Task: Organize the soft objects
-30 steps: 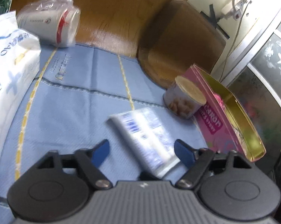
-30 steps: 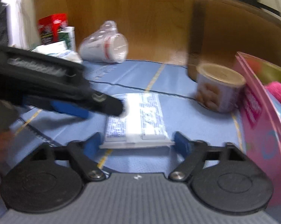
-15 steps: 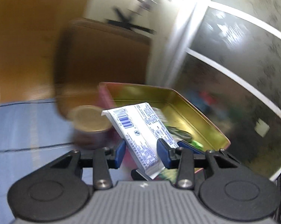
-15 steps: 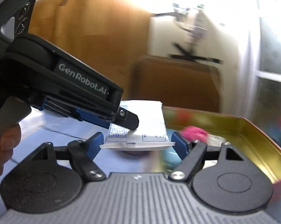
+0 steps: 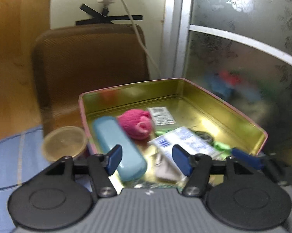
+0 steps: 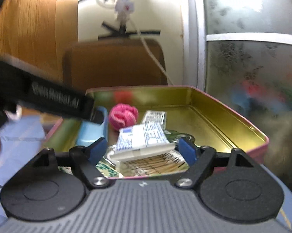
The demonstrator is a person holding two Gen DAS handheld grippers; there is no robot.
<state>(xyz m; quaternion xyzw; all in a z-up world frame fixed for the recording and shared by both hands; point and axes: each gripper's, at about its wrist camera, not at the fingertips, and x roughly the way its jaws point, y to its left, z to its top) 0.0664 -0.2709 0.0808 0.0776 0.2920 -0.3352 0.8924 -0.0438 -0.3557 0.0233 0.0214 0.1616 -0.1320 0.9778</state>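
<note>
The white tissue pack (image 5: 182, 141) with blue print lies tilted inside the gold-lined pink tin (image 5: 223, 101), on top of other packets. My left gripper (image 5: 148, 160) hovers over the tin's near-left part. Its jaws are opening and the pads touch nothing, with the pack just right of them. In the right wrist view the tissue pack (image 6: 142, 137) shows between the fingers of my right gripper (image 6: 142, 149), a small gap on each side. The left gripper (image 6: 96, 116) reaches in from the left.
In the tin lie a pink yarn ball (image 5: 135, 124), a light blue case (image 5: 118, 147), a small barcode packet (image 5: 161, 115) and a toothpick packet (image 6: 155, 165). A tan-lidded tub (image 5: 64, 143) stands left of it on blue cloth (image 5: 10, 159). A brown chair back (image 5: 91, 62) stands behind, a frosted glass door (image 5: 243, 58) to the right.
The left gripper shut on the tissue pack on the blue cloth and carried it right, over the tin. It has let go, and the pack now lies in the tin. The right gripper followed.
</note>
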